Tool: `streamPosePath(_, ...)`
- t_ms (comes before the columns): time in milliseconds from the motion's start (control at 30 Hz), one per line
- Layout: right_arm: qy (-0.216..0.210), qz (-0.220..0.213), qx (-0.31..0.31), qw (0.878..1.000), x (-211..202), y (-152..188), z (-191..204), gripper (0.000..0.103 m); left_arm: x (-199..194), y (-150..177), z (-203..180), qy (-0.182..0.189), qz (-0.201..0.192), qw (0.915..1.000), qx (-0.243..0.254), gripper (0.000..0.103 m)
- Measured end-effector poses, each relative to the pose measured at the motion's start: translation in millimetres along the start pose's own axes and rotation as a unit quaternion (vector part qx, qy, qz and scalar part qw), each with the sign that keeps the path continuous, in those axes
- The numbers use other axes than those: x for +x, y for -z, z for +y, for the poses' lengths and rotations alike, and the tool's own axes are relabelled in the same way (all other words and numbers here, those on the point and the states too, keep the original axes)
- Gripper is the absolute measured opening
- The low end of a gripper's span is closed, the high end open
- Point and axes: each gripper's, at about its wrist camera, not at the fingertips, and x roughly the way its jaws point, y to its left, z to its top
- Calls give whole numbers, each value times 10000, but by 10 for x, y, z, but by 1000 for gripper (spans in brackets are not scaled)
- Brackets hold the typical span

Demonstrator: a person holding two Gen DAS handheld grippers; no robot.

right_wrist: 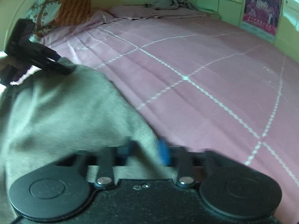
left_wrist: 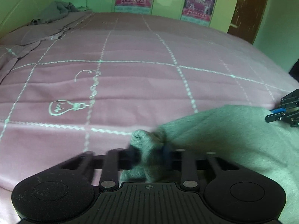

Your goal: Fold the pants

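Note:
The grey pants (left_wrist: 224, 134) hang stretched between my two grippers above the pink bed. My left gripper (left_wrist: 149, 149) is shut on a bunched corner of the grey fabric. It also shows in the right wrist view (right_wrist: 63, 65) at the upper left, pinching the cloth's far corner. My right gripper (right_wrist: 145, 149) is shut on the near edge of the pants (right_wrist: 65, 112), its blue pads blurred. The right gripper also shows at the right edge of the left wrist view (left_wrist: 271, 116), at the cloth's far corner.
A pink bedsheet (left_wrist: 130, 74) with white grid lines and a light-bulb drawing covers the bed. A crumpled grey garment (left_wrist: 56, 11) lies at the far corner by the green wall. Patterned pillows (right_wrist: 61, 7) sit at the head. A brown door (left_wrist: 248, 11) stands at the right.

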Motion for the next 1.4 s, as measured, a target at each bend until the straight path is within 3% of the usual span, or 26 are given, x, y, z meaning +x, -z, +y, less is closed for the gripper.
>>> streamPosePath(133,366,-206,-110,9991,-152,-6,202,4,-357,67,-147,-177,-448,9986,238,18)
streamPosePath(333,857,-1136,-740,9871,-1042,107,884,4,-1458,365,-213,73,-1567,9869,362,13)
streamPosePath(433,998,-1390,-1023,9799,-1474,301,1319,4,-1862,625,-320,163,-1751,9835,430,13)
streamPosePath(567,1120,-1480,-1238,9748,-1737,639,1853,4,-2052,1089,-438,181,-1675,9857,67,13)
streamPosePath(633,1112,-1303,-1045,9797,-1683,837,2050,5,-2004,1384,-461,-4,-1429,9896,-142,14)
streamPosePath(700,1203,-1022,-914,9832,-1496,1054,2209,15,-1951,1665,-514,-194,-1068,9933,-387,14)
streamPosePath(733,1193,-832,-788,9862,-1423,1164,2251,26,-1928,1777,-540,-373,-870,9947,-394,14)
streamPosePath(800,1306,-402,-478,9895,-1299,1340,2308,30,-2012,1960,-592,-587,-885,9935,-404,14)
streamPosePath(833,1318,-416,-308,9899,-1328,1401,2315,31,-2097,2019,-575,-597,-981,9919,-550,17)
streamPosePath(933,1302,-771,363,9878,-1613,1520,2288,44,-2371,2148,-461,-503,-1231,9843,-1158,36)
streamPosePath(1000,1237,-1021,760,9841,-1817,1621,2238,46,-2506,2169,-443,-321,-1431,9765,-1577,49)
streamPosePath(1067,1162,-1159,1161,9796,-1927,1692,2186,46,-2525,2190,-385,185,-1465,9651,-2162,49)
streamPosePath(1133,948,-1255,1734,9722,-1921,1753,2071,46,-2405,2180,-305,545,-1196,9542,-2687,49)
streamPosePath(1267,301,-1376,3330,9323,-1735,1880,1709,47,-2122,2233,-276,951,-960,9333,-3328,49)
streamPosePath(1400,32,-1396,4160,8986,-1502,1991,1468,48,-1963,2390,-241,1283,-869,9085,-3881,49)
